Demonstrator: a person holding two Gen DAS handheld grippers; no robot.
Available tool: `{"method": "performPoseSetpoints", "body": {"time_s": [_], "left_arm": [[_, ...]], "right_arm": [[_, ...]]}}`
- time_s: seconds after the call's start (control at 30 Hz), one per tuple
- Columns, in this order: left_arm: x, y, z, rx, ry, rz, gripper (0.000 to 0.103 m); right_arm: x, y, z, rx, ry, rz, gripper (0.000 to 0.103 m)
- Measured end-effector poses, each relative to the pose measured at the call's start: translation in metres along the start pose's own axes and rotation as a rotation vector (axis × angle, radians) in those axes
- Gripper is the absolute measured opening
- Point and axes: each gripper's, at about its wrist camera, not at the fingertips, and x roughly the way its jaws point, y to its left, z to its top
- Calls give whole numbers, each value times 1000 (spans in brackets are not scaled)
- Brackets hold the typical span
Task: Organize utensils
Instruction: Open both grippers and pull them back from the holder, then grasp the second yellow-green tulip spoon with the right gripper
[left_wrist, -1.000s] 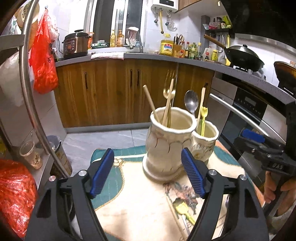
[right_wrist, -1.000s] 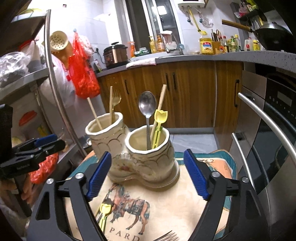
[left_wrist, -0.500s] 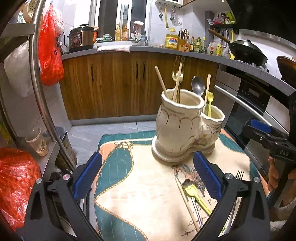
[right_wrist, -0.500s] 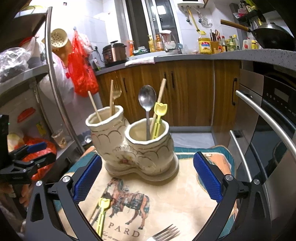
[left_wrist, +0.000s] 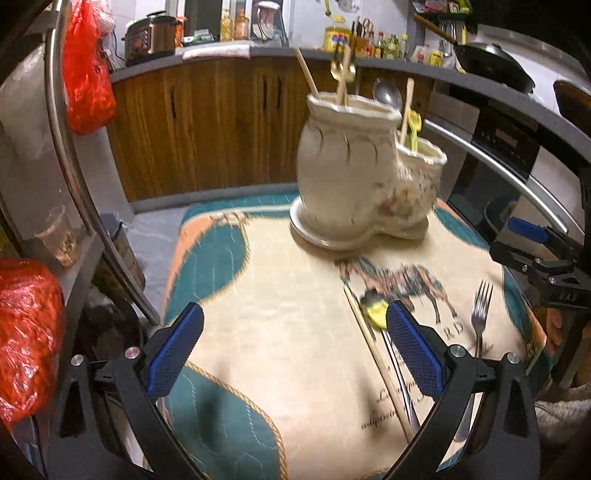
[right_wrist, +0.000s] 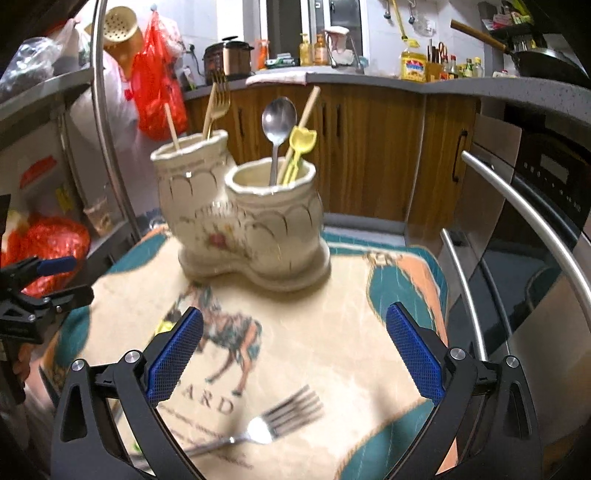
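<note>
A cream two-pot ceramic holder (left_wrist: 362, 184) (right_wrist: 243, 218) stands at the far end of a horse-print mat (left_wrist: 295, 332) (right_wrist: 332, 350). It holds chopsticks, a gold fork, a steel spoon (right_wrist: 279, 122) and a yellow utensil (right_wrist: 301, 146). On the mat lie a steel fork (left_wrist: 480, 314) (right_wrist: 273, 421), a chopstick (left_wrist: 376, 365) and a yellow-headed utensil (left_wrist: 376, 312). My left gripper (left_wrist: 291, 354) is open and empty above the mat. My right gripper (right_wrist: 293, 354) is open and empty, just above the fork.
An oven with a steel handle (right_wrist: 532, 229) is on the right. A metal rack with red bags (left_wrist: 26, 332) is on the left. Wooden cabinets (left_wrist: 207, 122) stand behind, across a grey floor.
Both grippers have pulled back from the holder and opened wider. The loose fork, chopstick and yellow utensil on the mat have come into view.
</note>
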Motion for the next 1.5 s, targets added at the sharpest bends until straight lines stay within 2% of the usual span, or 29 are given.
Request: {"method": "performPoseSetpoints", "body": {"time_s": [0.3,0.57,0.8,0.87,0.93,1.0,1.13,1.27,1.33,1.5], "left_arm": [[8,-10,-12,12,61,-29,97],[7,-12,-20,14,87,-45,97],[3,-1,-24,-16,87,-56,97],[1,1,-24,-16,81,-61,97],[-1,1,-24,-12,80,-62,97],[-2,2,-25,-13,79,-62,97],[-6,6,-25,-16,71,-63,97],[-7,7,-24,-16,67,-67,97],[-6,6,-24,-12,70,-70,97],[0,-9,-27,31,103,-90,94]], "right_arm": [[2,3,-21,35,86,102,98],[2,28,-28,-59,105,119,98],[10,59,-30,-100,157,213,94],[15,73,-31,-134,182,231,86],[22,82,-31,-148,219,238,67],[32,89,-31,-137,270,253,54],[42,98,-31,-134,317,252,34],[52,104,-32,-143,345,230,24],[54,104,-30,-133,337,215,13],[49,93,-27,-83,303,223,11]]}}
